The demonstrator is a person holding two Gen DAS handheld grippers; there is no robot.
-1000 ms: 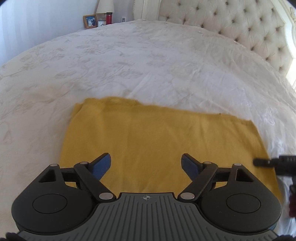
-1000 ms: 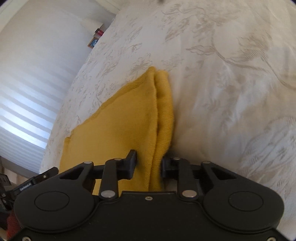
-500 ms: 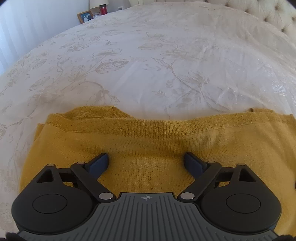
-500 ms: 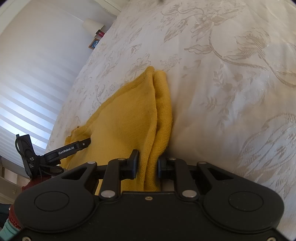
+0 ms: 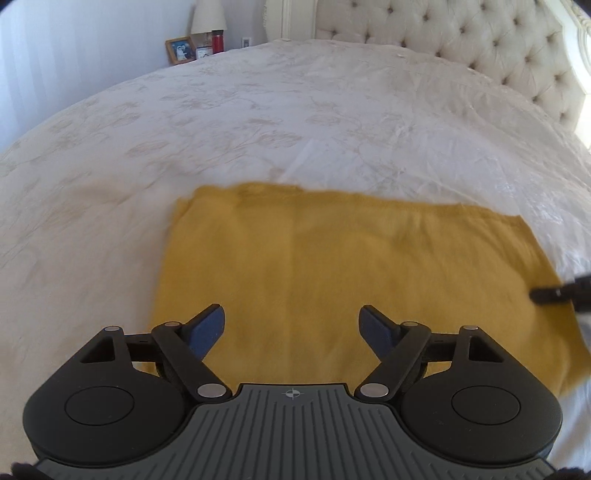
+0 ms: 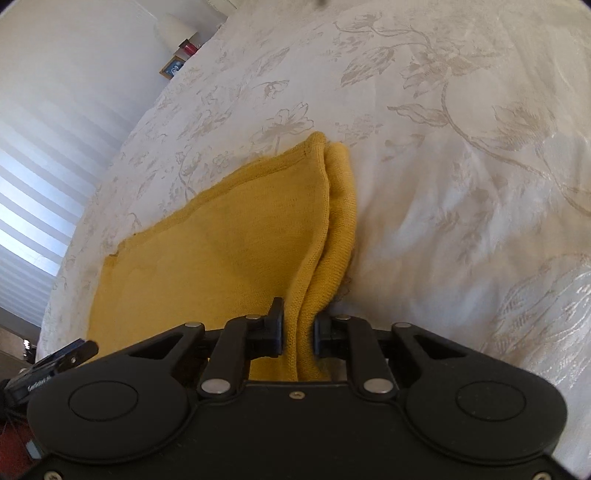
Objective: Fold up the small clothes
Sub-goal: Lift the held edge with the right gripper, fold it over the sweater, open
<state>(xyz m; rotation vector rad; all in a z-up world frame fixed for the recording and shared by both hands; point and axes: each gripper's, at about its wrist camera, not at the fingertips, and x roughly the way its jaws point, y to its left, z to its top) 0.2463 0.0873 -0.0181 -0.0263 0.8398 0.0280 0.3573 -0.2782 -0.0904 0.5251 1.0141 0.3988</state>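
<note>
A mustard-yellow knitted garment (image 5: pixel 332 258) lies folded into a flat rectangle on the white bedspread (image 5: pixel 295 129). My left gripper (image 5: pixel 291 312) hovers over its near edge. Its blue-padded jaws are wide apart and closing, with nothing pinched between them. In the right wrist view, my right gripper (image 6: pixel 298 325) is shut on the layered right edge of the garment (image 6: pixel 221 258), which rises slightly off the bed at the pads. The tip of the right gripper (image 5: pixel 554 291) shows at the right edge of the left wrist view.
The tufted cream headboard (image 5: pixel 461 37) runs along the far side of the bed. A lamp (image 5: pixel 208 16), a photo frame (image 5: pixel 180 50) and a red cup (image 5: pixel 218 38) stand on a nightstand at the far left. Window blinds (image 6: pixel 37 184) lie beyond the left side.
The left gripper swung in close over the garment's far edge, then drew back to the near edge. The right gripper's jaws narrowed onto the layered edge and rose a little.
</note>
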